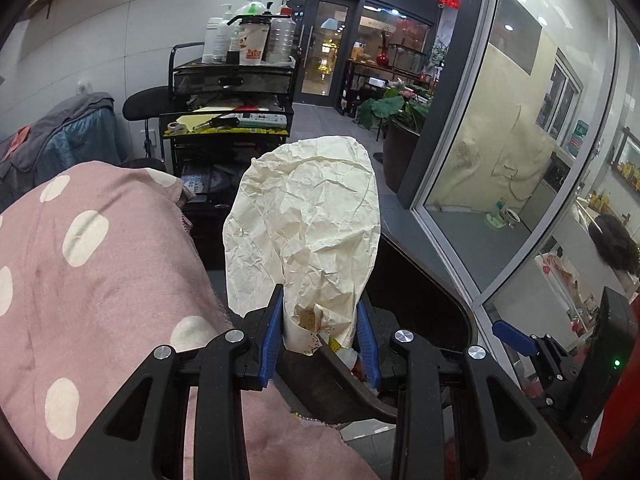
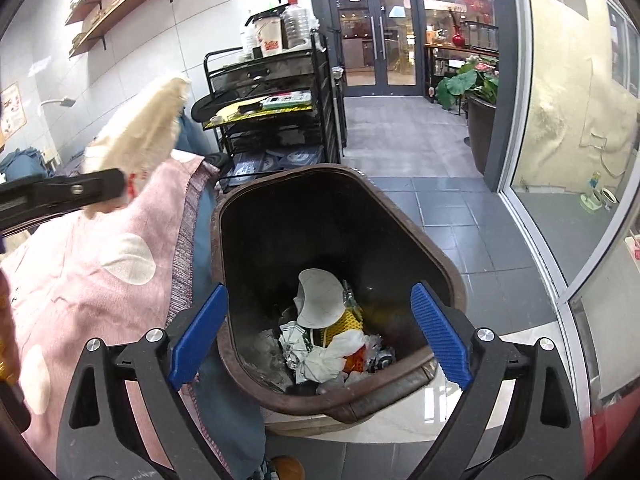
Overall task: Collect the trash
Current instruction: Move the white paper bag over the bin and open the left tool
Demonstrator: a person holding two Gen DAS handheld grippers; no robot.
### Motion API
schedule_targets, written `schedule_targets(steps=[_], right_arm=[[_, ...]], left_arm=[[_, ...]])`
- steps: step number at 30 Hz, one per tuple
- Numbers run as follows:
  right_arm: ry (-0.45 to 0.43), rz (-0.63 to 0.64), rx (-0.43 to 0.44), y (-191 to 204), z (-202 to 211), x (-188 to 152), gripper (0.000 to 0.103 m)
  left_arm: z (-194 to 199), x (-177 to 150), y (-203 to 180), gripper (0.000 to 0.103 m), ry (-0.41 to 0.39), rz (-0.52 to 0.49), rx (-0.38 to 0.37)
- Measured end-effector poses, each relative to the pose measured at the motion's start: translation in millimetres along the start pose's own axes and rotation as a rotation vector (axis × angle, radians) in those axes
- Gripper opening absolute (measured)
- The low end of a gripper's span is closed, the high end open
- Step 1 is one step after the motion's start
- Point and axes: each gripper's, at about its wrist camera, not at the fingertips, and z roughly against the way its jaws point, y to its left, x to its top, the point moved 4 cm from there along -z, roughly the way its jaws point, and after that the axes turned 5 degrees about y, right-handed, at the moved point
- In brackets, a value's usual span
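Blue-padded fingers of the left gripper (image 1: pixel 320 334) are clamped on the lower end of a crumpled cream paper wrapper (image 1: pixel 308 224), which stands upright from the grip and fans out wide above it. Brownish stains show near its pinched end. To the left of the wrapper lies a pink cloth with white dots (image 1: pixel 88 264), filling the lower left of the left wrist view. Just below and to the right of the wrapper is the dark rim of a brown trash bin (image 2: pixel 440 260).

From the right wrist view, the right gripper (image 2: pixel 320 332) hangs spread wide and holding nothing, directly over the mouth of the bin. At the bottom of the bin lie mixed scraps (image 2: pixel 332 344): white paper pieces, crumpled foil, something yellow and something orange. The wrapper appears at the upper left of this view, held above the pink cloth and to the left of the bin. Beyond stand a black wire cart (image 2: pixel 276 112) with bottles on top, grey floor tiles (image 2: pixel 452 224), and glass doors (image 2: pixel 376 36).
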Motion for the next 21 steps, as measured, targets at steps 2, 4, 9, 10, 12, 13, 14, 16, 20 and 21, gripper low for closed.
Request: schedule_targets(steps=[2,4,9,10,12,13,14,16,20,21], right_arm=[[-0.001,0.002,-0.008,-2,2,-3,0.092],[-0.006,0.007,-0.020,-4,6,-6,0.092],[0.001,-0.003,-0.020,-9,8,-15,0.092],[0.002,-0.004,-0.023,-10,9,-17,0.092],[0.007,-0.005,-0.028,-12,9,-20,0.092],[0.012,-0.006,-0.028,-13,9,-22,0.092],[0.018,-0.008,-0.028,-14,9,-24,0.092],[0.026,-0.007,-0.029,-14,9,-25,0.092],[0.032,-0.004,-0.030,-15,12,-29,0.092],[0.032,-0.004,-0.031,-15,12,-29,0.092]], left_arm=[[-8,3,-5,0.033,0.016,-0.013,-0.002],[-15,5,-10,0.033,0.030,-0.031,0.000],[-35,8,-20,0.036,0.075,-0.065,0.003],[-38,7,-21,0.036,0.082,-0.067,0.003],[-45,8,-22,0.042,0.097,-0.073,0.007],[-47,9,-22,0.048,0.101,-0.076,0.012],[-50,9,-23,0.052,0.106,-0.081,0.015],[-55,8,-24,0.066,0.112,-0.090,0.019],[-61,8,-25,0.081,0.120,-0.106,0.029],[-62,7,-25,0.085,0.123,-0.108,0.031]])
